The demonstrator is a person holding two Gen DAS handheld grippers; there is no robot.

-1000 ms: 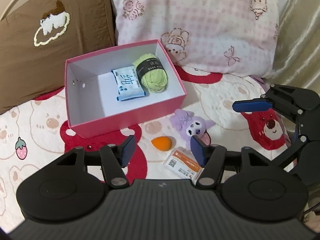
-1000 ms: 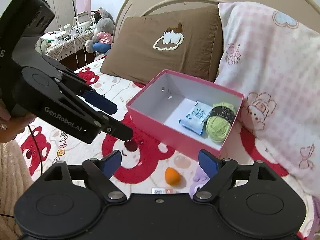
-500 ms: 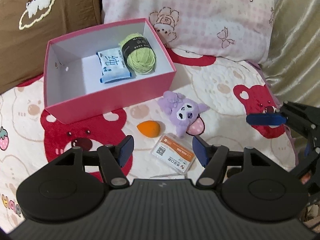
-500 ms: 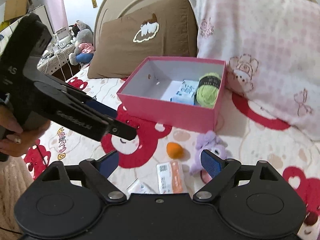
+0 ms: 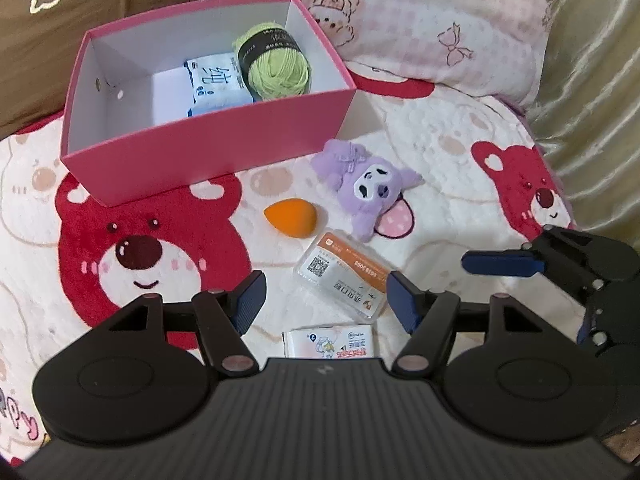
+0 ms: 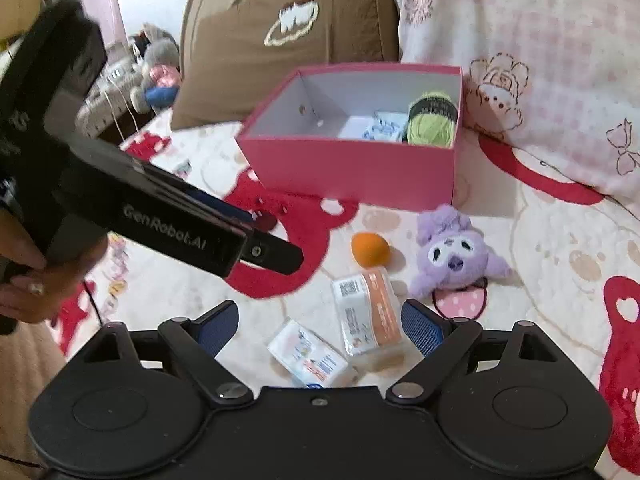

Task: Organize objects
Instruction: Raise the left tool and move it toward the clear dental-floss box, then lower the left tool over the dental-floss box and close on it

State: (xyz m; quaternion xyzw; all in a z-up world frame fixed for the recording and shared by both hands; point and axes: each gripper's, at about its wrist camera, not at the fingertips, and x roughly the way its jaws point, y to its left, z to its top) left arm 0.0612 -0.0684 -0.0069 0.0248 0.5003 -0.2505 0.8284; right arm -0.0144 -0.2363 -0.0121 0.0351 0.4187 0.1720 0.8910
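Four loose things lie on the bed (image 5: 448,216) in front of the pink box (image 5: 208,152), which stands toward the head of the bed against the brown pillow (image 6: 288,40) and the pink pillow (image 5: 420,20) and already holds a green yarn ball (image 5: 276,64) and a blue-and-white packet (image 5: 216,84): an orange sponge (image 5: 290,216) nearest the box's front wall, a purple plush toy (image 5: 368,196) beside it, a clear card case (image 5: 344,280) closer in, and a small tissue pack (image 6: 308,356) closest of all. The step in hand appears to be the approach for the next pick-up. The left hand-held gripper (image 5: 324,300) hangs over the card case with its jaws about half apart, gripping nothing, and they are widening slightly. The right hand-held gripper (image 6: 320,324) stands wide open and empty above the card case and the tissue pack. The next move likely calls for each to settle on a separate item, since both now point at the same small cluster, and the flat case on soft bedding probably needs the jaws pressed down around its narrow sides. Open room is good toward the foot of the bed and over the box's open top; the two tools are near each other, the curtain (image 5: 592,80) closes the right edge, and the box's front wall must be cleared when carrying anything in
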